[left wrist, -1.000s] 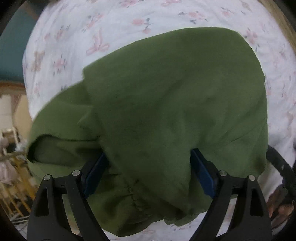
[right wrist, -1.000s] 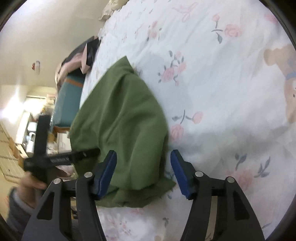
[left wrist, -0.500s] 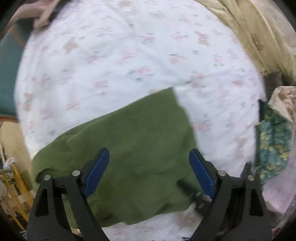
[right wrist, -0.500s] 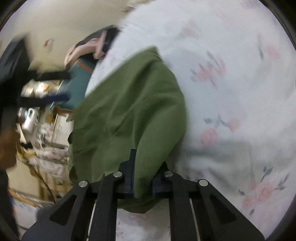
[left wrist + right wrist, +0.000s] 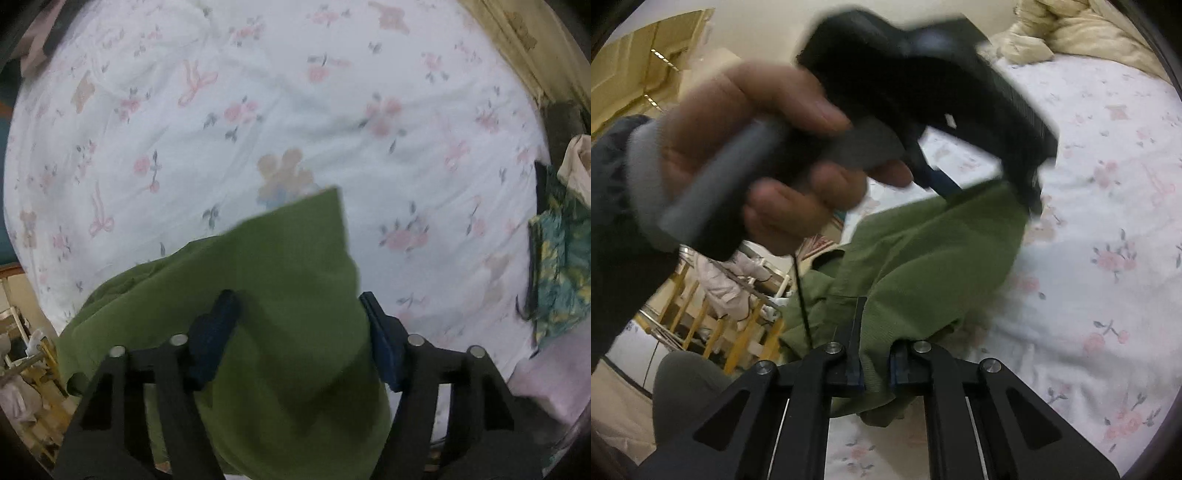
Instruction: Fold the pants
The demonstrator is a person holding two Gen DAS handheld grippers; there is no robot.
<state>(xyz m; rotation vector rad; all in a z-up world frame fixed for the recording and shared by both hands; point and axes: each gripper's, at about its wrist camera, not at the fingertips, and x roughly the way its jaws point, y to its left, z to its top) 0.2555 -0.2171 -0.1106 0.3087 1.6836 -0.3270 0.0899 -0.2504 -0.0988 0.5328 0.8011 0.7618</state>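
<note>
On the near edge of the bed, over a white sheet printed with pink flowers and bows, we have the green pants bunched up and lifted between our two tools. Looking down along our left gripper, we see its blue pads standing apart on either side of a raised fold of the green cloth; the jaws are closing, the fabric fills the gap between them, and the right pad sits at the fold's edge while the left pad lies against the cloth, though we cannot tell if they press it yet. A pointed corner of the pants sticks up toward the far side, over a teddy-bear print on the sheet. At the far right edge lies a blue-green patterned cloth. From the right wrist view, our right gripper has its fingers pressed nearly together, pinching a thick ridge of the pants right at the pads. The cloth runs up and away from that pinch toward the left gripper's tip. Our left hand, in a grey cuff, wraps the handle of that tool, blurred, above and left of the pants. Beyond the bed's near left edge we see yellow wooden rails and a cream quilt at the far right
</note>
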